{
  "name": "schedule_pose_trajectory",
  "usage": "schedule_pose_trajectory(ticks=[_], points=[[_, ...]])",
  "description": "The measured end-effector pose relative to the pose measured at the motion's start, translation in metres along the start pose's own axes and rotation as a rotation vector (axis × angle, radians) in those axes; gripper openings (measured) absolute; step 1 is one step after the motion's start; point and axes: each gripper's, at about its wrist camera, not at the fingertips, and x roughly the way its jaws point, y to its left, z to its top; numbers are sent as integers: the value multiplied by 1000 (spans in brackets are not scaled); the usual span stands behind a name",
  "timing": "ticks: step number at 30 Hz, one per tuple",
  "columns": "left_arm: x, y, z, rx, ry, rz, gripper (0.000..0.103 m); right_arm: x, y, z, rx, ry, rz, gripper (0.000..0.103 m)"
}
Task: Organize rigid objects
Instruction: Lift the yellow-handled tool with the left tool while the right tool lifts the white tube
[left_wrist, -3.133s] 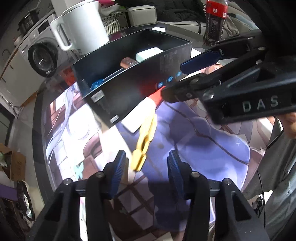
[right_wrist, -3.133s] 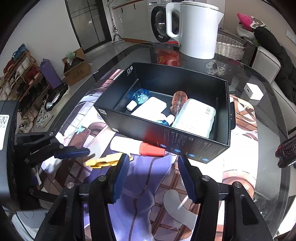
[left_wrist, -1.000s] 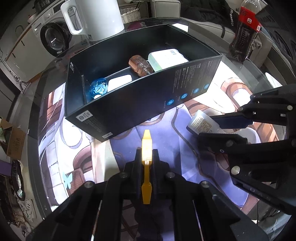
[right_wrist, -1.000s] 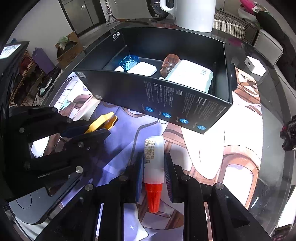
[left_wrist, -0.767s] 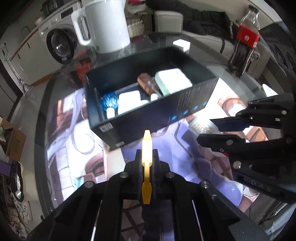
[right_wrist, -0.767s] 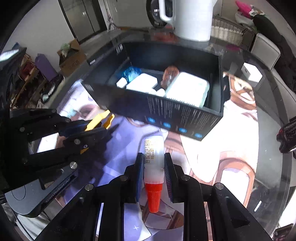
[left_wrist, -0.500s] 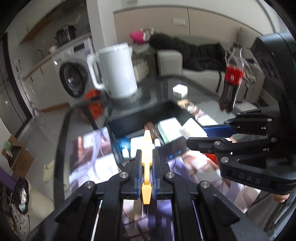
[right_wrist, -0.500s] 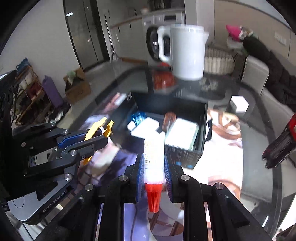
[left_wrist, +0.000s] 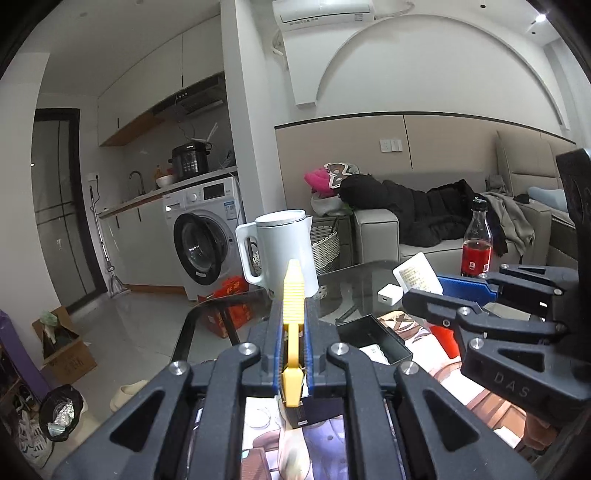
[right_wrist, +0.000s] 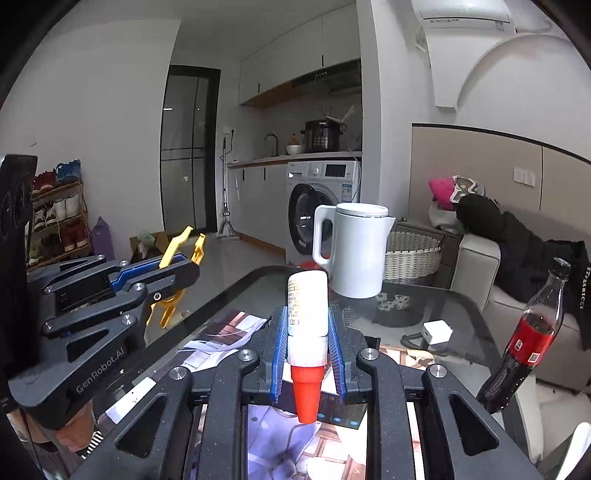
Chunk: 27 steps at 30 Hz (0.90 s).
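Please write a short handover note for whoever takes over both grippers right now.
Left gripper: shut on the yellow clip, held in the air.
Right gripper: shut on the white bottle, red cap pointing back toward the camera.
Black box: on the table below and ahead, with a white item showing inside.
Done: both items picked up.
Left: put the clip and the bottle into the box, then release.

White kettle (right_wrist: 352, 251), cola bottle (right_wrist: 524, 343), washing machine (left_wrist: 207, 236), wicker basket (right_wrist: 412, 260)
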Motion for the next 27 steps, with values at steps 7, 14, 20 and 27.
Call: schedule_pose_trajectory(ticks=[7, 14, 20, 27], points=[[10, 2, -1, -25, 45, -7, 6, -3, -1, 4, 21, 1, 1, 21], [31, 7, 5, -56, 52, 10, 6, 8, -4, 10, 35, 3, 9, 21], [54, 18, 8, -106, 60, 17, 6, 24, -9, 18, 52, 7, 16, 21], [91, 15, 6, -103, 98, 24, 6, 60, -17, 25, 68, 55, 31, 21]])
